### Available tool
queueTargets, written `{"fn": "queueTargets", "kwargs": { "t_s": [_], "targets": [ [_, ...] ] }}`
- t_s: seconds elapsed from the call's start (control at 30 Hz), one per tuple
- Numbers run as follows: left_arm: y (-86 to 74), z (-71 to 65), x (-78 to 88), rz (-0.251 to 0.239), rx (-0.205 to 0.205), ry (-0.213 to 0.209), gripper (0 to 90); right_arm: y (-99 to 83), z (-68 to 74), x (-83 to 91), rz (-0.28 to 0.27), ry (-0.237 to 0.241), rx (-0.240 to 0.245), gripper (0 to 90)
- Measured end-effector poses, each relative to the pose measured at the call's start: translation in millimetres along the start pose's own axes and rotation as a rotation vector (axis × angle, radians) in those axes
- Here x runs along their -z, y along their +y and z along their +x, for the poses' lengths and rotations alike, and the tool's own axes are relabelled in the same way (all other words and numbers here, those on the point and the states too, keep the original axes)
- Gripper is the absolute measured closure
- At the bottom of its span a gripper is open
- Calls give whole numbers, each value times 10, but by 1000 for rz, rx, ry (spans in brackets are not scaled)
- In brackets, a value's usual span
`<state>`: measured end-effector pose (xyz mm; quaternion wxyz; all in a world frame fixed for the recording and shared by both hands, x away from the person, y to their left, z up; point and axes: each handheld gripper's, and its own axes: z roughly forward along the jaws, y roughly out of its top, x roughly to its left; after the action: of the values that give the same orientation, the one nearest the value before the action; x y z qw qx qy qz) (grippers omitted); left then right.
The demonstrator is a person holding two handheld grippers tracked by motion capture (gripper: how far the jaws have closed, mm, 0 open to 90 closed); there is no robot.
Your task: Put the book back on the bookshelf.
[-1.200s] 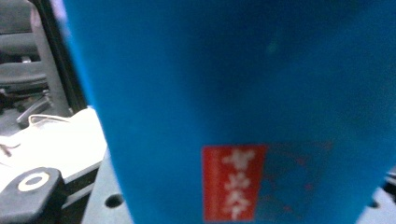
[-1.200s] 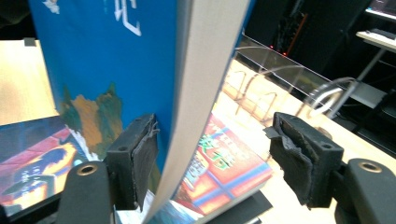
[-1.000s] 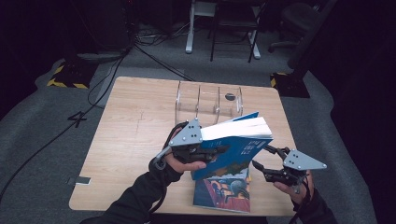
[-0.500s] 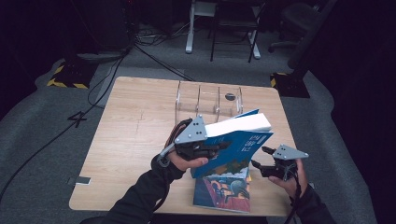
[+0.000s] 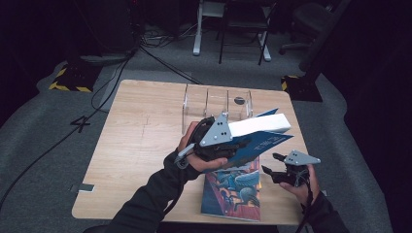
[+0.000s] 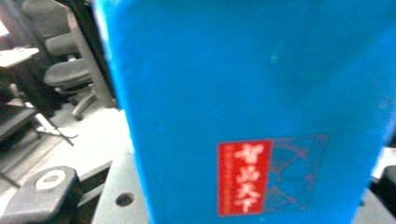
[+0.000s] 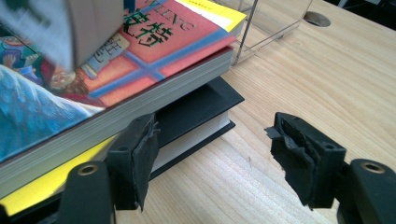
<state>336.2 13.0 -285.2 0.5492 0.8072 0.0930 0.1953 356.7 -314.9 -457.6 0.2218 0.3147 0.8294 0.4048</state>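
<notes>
The blue book is up off the table in your left gripper, whose jaws are clamped across its thickness at the end nearest you. Its long axis runs away from those jaws, up and out toward the clear acrylic rack just beyond. The white page block faces up and the spine side hangs lower; in the left gripper view the blue cover stands right in front of the camera, too close to show the pads themselves.

Under the raised book lies the stack it came from. In the right gripper view the illustrated book sits on top, with a black-covered book beneath it.

Your right gripper hovers low beside that stack, jaws standing apart with nothing between them, and the stack's corner lies just off its left jaw. It is well off the raised book's far end.

The left hand alone carries the book, and the rack's slots lie straight ahead along the book's length, so I judge the coming move turns on lining that axis up with a slot.
</notes>
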Motion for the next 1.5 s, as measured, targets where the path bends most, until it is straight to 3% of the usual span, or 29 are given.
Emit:
{"fn": "queueTargets", "kwargs": {
  "t_s": [0.17, 0.37, 0.63, 0.87, 1.27, 1.5],
  "targets": [
    [46, 115, 42, 34, -2, 28, 602, -17, -16, -6, 5, 6, -9, 326],
    [45, 293, 194, 61, 4, 100, 602, -22, -19, -13, 8, 12, -11, 335],
    [-80, 545, 450, 80, 55, 210, 602, -33, -22, -30, 14, 19, -19, 335],
    [-204, 768, 559, 92, 116, 304, 603, -39, -21, -40, 21, 18, -13, 335],
    [-311, 1015, 593, 95, 197, 412, 605, -49, -19, -54, 28, 18, -11, 335],
    [-337, 1153, 471, 101, 237, 463, 605, -49, -16, -59, 29, 17, -10, 336]
  ]
}}
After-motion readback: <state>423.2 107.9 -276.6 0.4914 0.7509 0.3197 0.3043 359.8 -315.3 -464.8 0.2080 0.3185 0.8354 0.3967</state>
